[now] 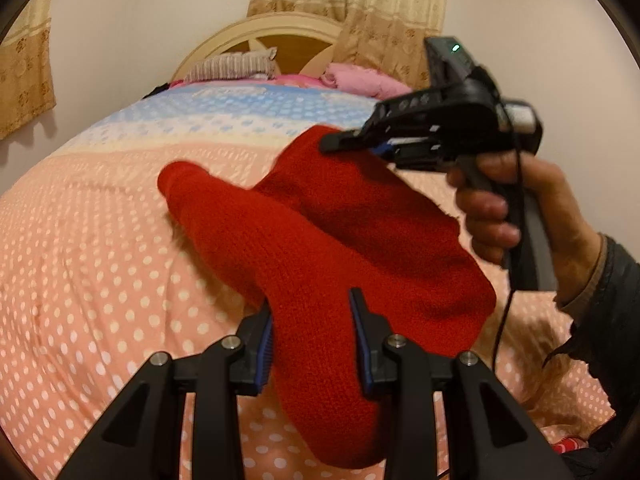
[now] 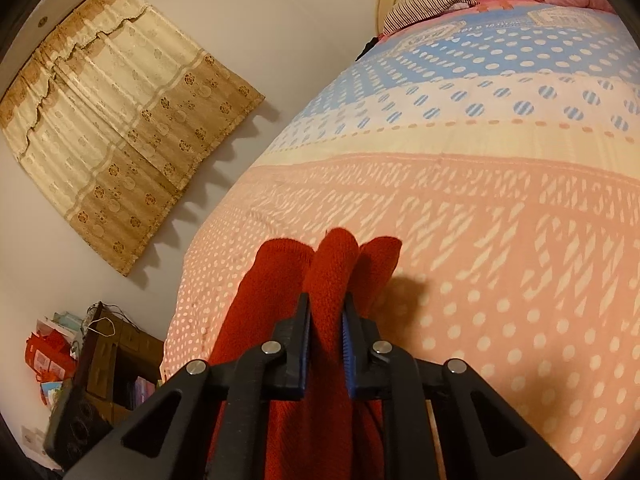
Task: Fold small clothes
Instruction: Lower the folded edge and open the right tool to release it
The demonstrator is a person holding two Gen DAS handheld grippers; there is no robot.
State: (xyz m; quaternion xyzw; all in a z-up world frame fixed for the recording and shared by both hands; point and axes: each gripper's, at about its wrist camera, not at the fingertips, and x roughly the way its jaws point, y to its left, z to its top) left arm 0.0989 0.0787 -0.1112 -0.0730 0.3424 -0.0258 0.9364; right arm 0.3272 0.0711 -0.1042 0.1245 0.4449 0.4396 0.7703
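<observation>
Both grippers point(image 1: 312, 336) point(image 2: 326, 320) are clamping the red knit garment point(image 1: 320, 240) above the bed point(image 1: 100, 260); edges need aligning before lowering.

Person point(image 1: 600, 280) cut off beyond sleeve

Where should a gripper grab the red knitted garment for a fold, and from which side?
Probably at an outer edge, coming in level with the cloth so both layers sit between the pads. The red knitted garment hangs stretched above the dotted pink bedspread; the left gripper pinches its near end, the right gripper a bunched fold at the far end.
</observation>
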